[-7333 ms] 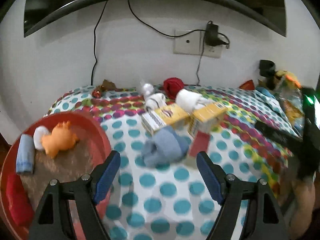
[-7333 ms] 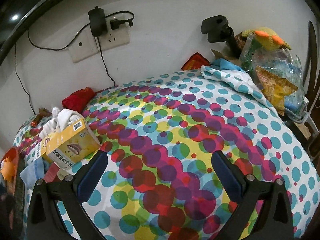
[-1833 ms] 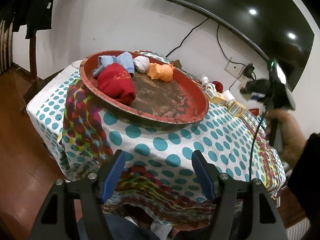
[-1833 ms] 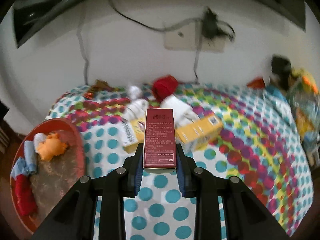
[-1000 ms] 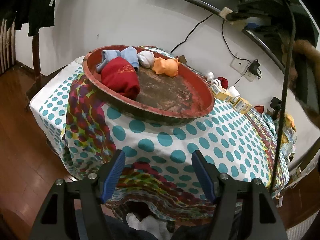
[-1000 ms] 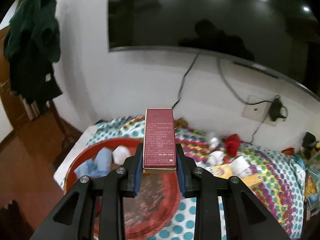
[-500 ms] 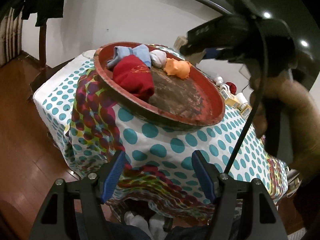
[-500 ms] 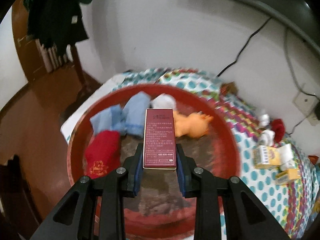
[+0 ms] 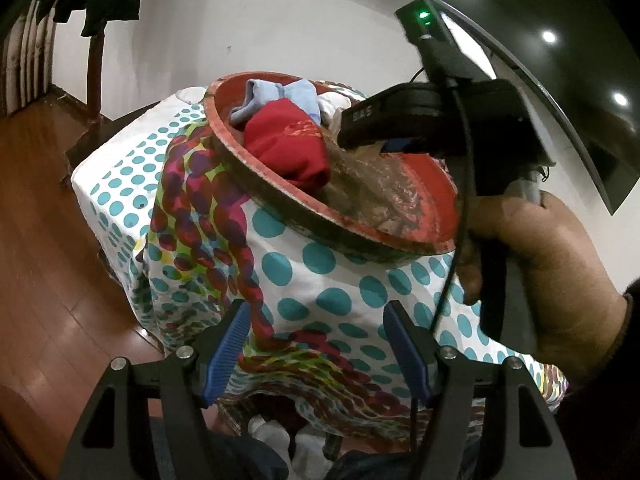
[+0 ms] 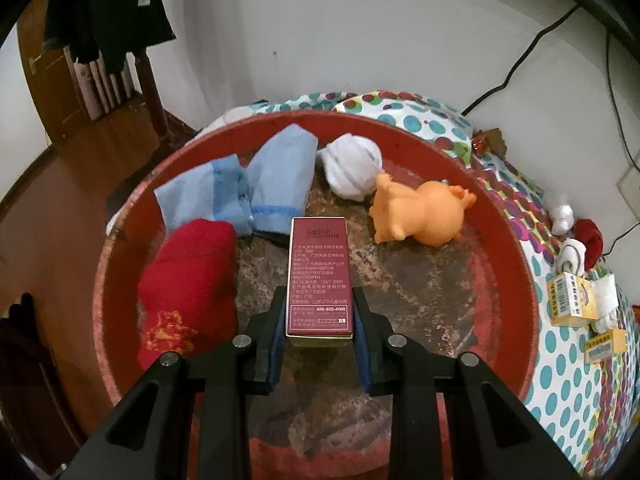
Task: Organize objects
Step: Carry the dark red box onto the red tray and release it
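dark clothes [image 10: 108, 12] hanging top left | wooden floor [image 9: 52, 240] | black cable [image 10: 520, 64] on white wall [image 10: 360, 20] | wall socket [image 10: 630, 186] at right edge

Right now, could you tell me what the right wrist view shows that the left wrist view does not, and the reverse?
Only the right wrist view shows the dark red box clamped in the right tongs, the orange pig toy and the yellow boxes. Only the left wrist view shows the open left tongs off the table's edge and the hand holding the other tool. Both show the red tray, red cloth and blue cloth.
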`<state>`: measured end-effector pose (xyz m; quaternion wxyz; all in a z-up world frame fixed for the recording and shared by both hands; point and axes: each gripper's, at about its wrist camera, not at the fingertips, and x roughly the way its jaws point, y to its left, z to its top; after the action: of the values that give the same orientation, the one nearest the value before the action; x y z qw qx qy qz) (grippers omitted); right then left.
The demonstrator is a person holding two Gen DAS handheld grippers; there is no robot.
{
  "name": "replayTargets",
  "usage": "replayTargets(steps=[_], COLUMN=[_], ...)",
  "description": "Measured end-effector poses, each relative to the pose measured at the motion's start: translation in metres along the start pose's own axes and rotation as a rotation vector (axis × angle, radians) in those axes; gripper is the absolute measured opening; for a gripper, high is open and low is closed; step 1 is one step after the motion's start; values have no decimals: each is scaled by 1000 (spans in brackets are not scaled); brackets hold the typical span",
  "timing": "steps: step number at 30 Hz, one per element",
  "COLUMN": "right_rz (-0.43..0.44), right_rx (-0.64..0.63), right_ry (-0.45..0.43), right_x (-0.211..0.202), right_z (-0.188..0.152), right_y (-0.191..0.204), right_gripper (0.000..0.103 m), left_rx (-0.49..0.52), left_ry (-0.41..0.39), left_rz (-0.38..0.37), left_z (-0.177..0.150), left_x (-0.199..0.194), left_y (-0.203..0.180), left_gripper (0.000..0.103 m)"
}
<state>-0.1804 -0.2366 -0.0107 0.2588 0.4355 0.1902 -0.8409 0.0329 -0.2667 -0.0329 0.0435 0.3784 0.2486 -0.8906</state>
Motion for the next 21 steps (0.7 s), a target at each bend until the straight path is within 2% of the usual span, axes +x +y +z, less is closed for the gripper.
replayTargets(steps=[13, 15, 17, 18, 21], right_rz=[16, 11, -13, -18, -25], right_rx=[10, 3, -19, -27, -16], right_ry=[32, 34, -5, -34, -118], right_x=[16, 14, 3, -5, -37], right_z=[-5, -7, -9, -11, -19], right_y=[0, 0, -1, -3, -18], right_gripper=[29, 39, 70, 75, 77], left_rx=[15, 19, 25, 28, 44], left_ry=[5, 8, 9, 8, -2], left_rz=[5, 6, 6, 6, 1], left_z=[-1, -1, -2, -2, -3], left_x=[2, 2, 2, 2, 0], left_y=[-1, -1, -2, -3, -7], left_gripper=[71, 71, 71, 71, 71])
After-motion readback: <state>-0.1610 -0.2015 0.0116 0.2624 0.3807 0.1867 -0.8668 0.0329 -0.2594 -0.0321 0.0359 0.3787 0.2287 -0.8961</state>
